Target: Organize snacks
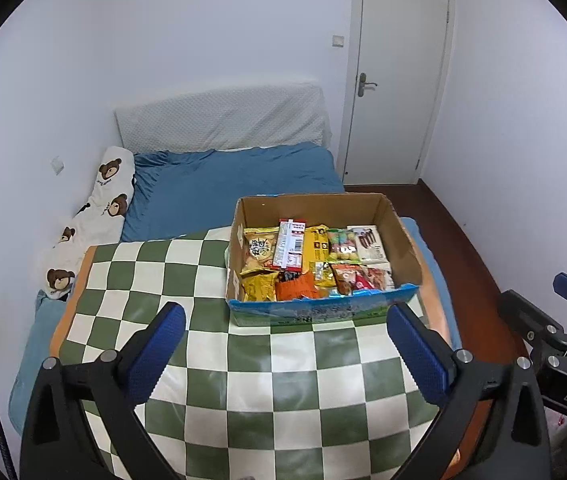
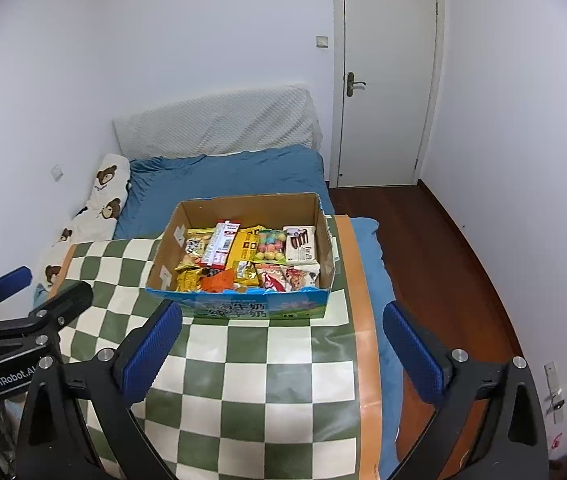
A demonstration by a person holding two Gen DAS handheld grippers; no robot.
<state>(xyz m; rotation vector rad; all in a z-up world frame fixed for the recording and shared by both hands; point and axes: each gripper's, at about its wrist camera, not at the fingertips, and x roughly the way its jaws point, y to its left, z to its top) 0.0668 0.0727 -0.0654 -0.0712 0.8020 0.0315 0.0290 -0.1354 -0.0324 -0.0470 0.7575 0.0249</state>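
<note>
An open cardboard box (image 1: 399, 236) with a blue printed front stands on the far right part of a green-and-white checkered cloth (image 1: 251, 364). It holds several snack packets (image 1: 311, 260) lying side by side: yellow, red-white, orange and white ones. The box (image 2: 325, 248) and its snacks (image 2: 251, 258) also show in the right wrist view. My left gripper (image 1: 287, 320) is open and empty, held above the cloth short of the box. My right gripper (image 2: 283, 320) is open and empty too, at the box's near side and the cloth's right edge.
The cloth (image 2: 251, 380) covers a board with an orange border on a blue bed (image 1: 235, 184). A bear-print pillow (image 1: 95, 216) lies along the left wall. A white headboard cushion (image 1: 219, 120) stands behind. A closed door (image 1: 395, 80) and wooden floor (image 2: 443, 248) are to the right.
</note>
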